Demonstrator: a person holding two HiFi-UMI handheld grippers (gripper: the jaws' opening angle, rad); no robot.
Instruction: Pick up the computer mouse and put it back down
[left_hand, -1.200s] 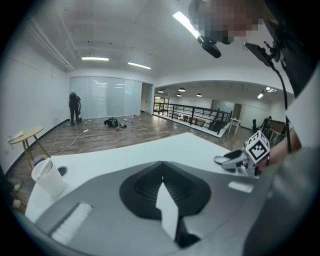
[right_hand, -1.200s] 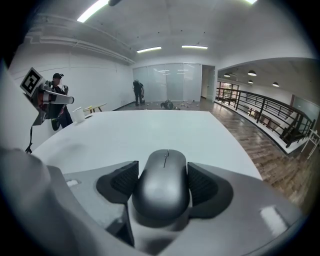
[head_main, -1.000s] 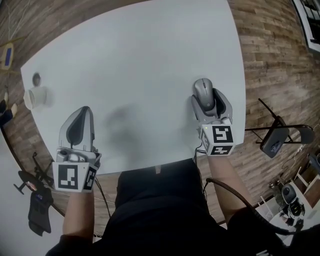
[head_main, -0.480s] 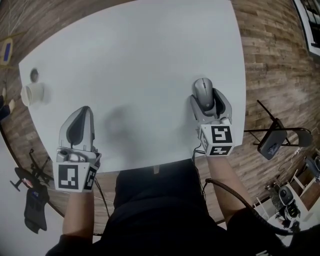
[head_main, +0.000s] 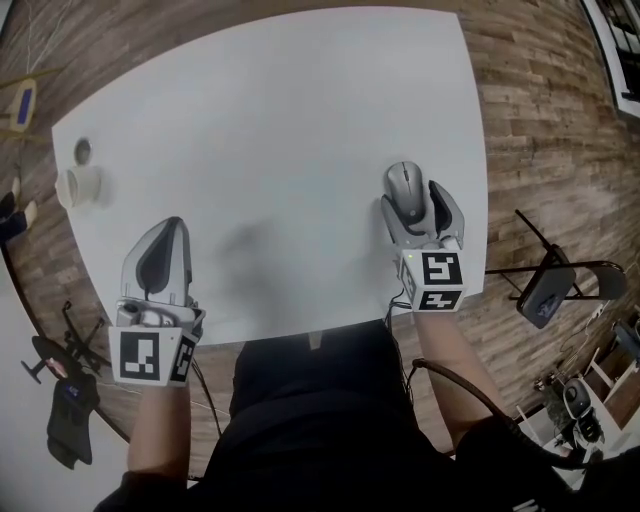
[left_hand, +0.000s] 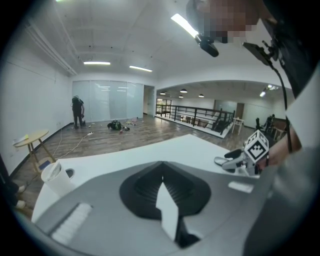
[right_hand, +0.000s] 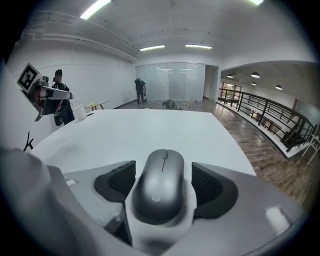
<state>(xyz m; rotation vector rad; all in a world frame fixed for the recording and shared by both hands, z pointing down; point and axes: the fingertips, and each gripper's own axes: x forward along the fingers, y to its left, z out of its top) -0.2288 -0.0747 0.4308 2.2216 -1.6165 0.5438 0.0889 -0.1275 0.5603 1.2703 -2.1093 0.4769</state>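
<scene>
Computer mouse (right_hand: 161, 181) sits on white table (head_main: 300, 120) near its right edge, between jaws of your right gripper (head_main: 411, 197), jaws opening, pads clear of both flanks: put-down looks complete. Left gripper (head_main: 168, 224) idle, jaws together, holding nothing

Mouse (right_hand: 161, 187): smooth matt grey plastic. Counter (head_main: 300, 120): smooth matt white. Floor (head_main: 545, 130): brown wood planks. Right gripper (right_hand: 162, 170) pads (right_hand: 116, 184): ribbed matt black, on pale grey plastic shell.
</scene>
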